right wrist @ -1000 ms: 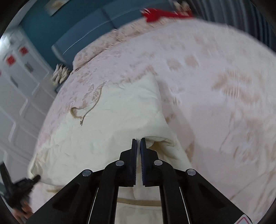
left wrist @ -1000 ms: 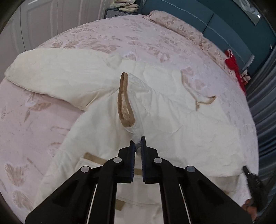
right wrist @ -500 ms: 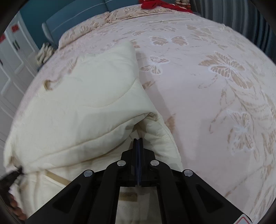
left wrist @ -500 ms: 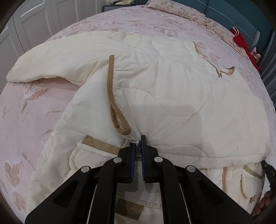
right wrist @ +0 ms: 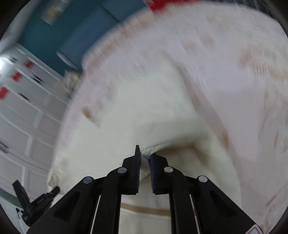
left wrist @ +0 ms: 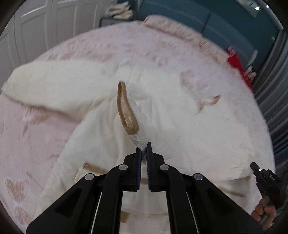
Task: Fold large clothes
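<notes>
Nearest us, the left gripper (left wrist: 143,149) is clenched on a pinch of the cream quilted coat (left wrist: 180,129), just below its tan-edged loop (left wrist: 126,109). The right gripper (right wrist: 144,156) has coat fabric (right wrist: 126,117) between its jaws, which are opening; the pads still touch it. The coat lies spread across the pink patterned bed (left wrist: 126,45). Farthest off, we see a teal headboard (left wrist: 198,16).

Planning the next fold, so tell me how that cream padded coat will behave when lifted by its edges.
The coat probably droops: its sleeve lies limp on the bed. Quilted padding suggests bulk, so folds may spring open. The left gripper pinches only a thin edge, and the right gripper's jaws are opening around fabric, so it may slip.
</notes>
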Motion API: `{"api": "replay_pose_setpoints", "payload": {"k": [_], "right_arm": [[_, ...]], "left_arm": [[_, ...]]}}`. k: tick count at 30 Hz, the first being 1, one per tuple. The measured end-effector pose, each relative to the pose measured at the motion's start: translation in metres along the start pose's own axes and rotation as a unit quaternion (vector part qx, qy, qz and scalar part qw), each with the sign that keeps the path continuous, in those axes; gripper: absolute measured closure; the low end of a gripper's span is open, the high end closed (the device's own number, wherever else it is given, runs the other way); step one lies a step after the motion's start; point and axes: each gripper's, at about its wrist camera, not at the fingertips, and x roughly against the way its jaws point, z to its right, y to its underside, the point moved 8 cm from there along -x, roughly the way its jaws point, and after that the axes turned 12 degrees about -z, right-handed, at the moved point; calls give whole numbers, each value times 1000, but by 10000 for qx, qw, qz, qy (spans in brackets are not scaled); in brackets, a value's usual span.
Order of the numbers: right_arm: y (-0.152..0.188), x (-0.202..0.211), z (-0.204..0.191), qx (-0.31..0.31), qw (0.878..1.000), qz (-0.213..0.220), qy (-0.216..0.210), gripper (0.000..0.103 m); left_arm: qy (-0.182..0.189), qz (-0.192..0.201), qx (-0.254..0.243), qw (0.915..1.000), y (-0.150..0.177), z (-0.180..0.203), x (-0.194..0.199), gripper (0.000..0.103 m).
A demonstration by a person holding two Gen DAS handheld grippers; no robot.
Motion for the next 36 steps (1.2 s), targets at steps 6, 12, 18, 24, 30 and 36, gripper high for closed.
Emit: {"api": "replay_pose_setpoints", "payload": {"k": [6, 12, 18, 24, 30, 36], "right_arm": [[-9, 18, 16, 207, 9983, 360, 421, 96], [22, -49, 44, 416, 9863, -632, 1466, 95], [26, -15, 49, 102, 9858, -330, 1643, 85], [38, 19, -1, 594, 9816, 237, 1800, 85], [65, -40, -93, 1783, 9757, -519, 1166, 89], [101, -112, -132, 2249, 9600, -1262, 1090, 89]], "left_arm": [[-28, -6, -410, 9992, 0, 23, -13, 99], [-634, -725, -467, 9943, 39, 4, -88, 99], [-806, -515, -625, 9934, 38, 6, -95, 98], [-887, -237, -796, 9926, 49, 8, -92, 98], [-799, -230, -748, 9937, 48, 7, -92, 98], [-637, -153, -704, 9954, 49, 5, -92, 98]]}}
